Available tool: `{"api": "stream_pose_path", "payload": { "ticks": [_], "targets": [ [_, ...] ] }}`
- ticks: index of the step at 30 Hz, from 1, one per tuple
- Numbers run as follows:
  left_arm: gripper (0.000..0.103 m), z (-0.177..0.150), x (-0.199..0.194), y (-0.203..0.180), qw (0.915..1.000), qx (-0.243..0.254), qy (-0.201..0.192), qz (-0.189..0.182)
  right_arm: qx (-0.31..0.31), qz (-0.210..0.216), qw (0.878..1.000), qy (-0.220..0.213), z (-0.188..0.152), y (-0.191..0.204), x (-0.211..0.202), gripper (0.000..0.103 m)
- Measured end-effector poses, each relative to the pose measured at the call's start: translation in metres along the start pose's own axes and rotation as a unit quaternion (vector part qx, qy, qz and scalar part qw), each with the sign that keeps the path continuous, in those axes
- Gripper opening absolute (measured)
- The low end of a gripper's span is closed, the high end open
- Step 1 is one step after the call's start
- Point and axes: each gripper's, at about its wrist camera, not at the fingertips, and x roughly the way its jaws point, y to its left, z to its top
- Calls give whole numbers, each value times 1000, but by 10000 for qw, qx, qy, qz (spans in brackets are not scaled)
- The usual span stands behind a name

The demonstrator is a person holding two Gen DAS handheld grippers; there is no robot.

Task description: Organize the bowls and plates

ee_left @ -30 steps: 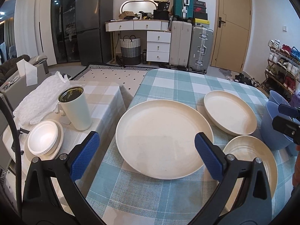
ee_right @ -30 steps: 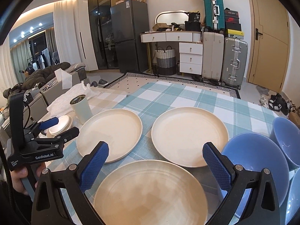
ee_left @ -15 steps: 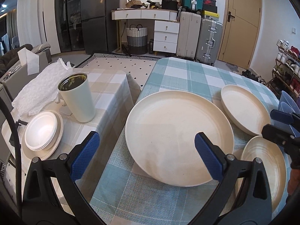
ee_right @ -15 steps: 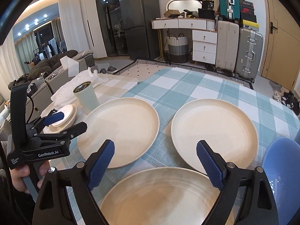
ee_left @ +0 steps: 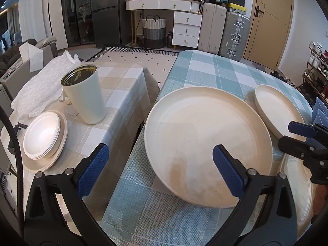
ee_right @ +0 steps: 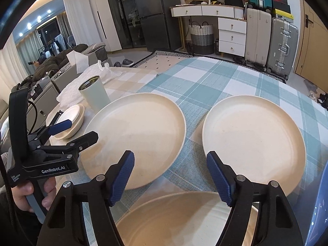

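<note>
Three cream plates lie on the blue-checked counter (ee_left: 215, 78), and the big plate (ee_left: 205, 143) serves as the landmark. Seen from the left wrist, the left hand-held gripper (ee_left: 160, 168) stands wide with nothing between its pads; the big plate lies straight ahead and below it, its near rim running across the gap between the fingers, so this one is plainly nearest that plate. Beyond the big plate to the right sits a second plate (ee_left: 276, 110), just beside it; to its near right a third plate (ee_left: 297, 184) is partly hidden under the right hand-held gripper (ee_left: 295, 135). Left of the big plate, on the beige-checked side table (ee_left: 114, 86), stand a pale tumbler (ee_left: 84, 96) and a stack of small white dishes (ee_left: 41, 135), well apart from any plate. Seen from the right wrist, the right hand-held gripper (ee_right: 170, 178) is closing, nothing yet between its pads; the third plate (ee_right: 184, 215) lies directly beneath it, its far rim under the fingers. The big plate (ee_right: 139, 135) sits ahead to the left, the second plate (ee_right: 254, 141) ahead to the right of it, and a blue bowl (ee_right: 319, 205) edges in at far right. Nothing blocks either approach, though the rims lie low against the cloth.
</note>
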Motion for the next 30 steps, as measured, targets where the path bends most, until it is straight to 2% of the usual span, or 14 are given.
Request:
{"api": "stream_pose_path", "payload": {
  "ticks": [4, 10, 13, 15, 20, 24, 27, 30],
  "targets": [
    [97, -3, 3, 5, 10000, -18, 84, 37, 8, 100, 9998, 145, 2, 3, 10, 70],
    [89, -6, 9, 11, 9997, -121, 199, 9, 24, 74, 9993, 359, 3, 7, 28, 60],
    [81, -7, 8, 11, 9997, -81, 207, 51, 49, 50, 9990, 447, 2, 6, 35, 54],
    [72, -7, 11, 11, 9997, -45, 249, 75, 14, 59, 9989, 466, 2, 6, 37, 50],
    [56, -9, 17, 10, 9993, -44, 379, 46, 3, 52, 9982, 590, 2, 4, 45, 47],
    [39, -11, 19, 10, 9990, -69, 435, 49, 130, -2, 9984, 559, 4, -1, 47, 36],
    [34, -12, 20, 10, 9990, -78, 445, 41, 200, -28, 9984, 532, 5, -5, 48, 26],
    [26, -12, 20, 9, 9990, -76, 438, -1, 213, -79, 9984, 520, 5, -6, 49, 22]
  ]
}}
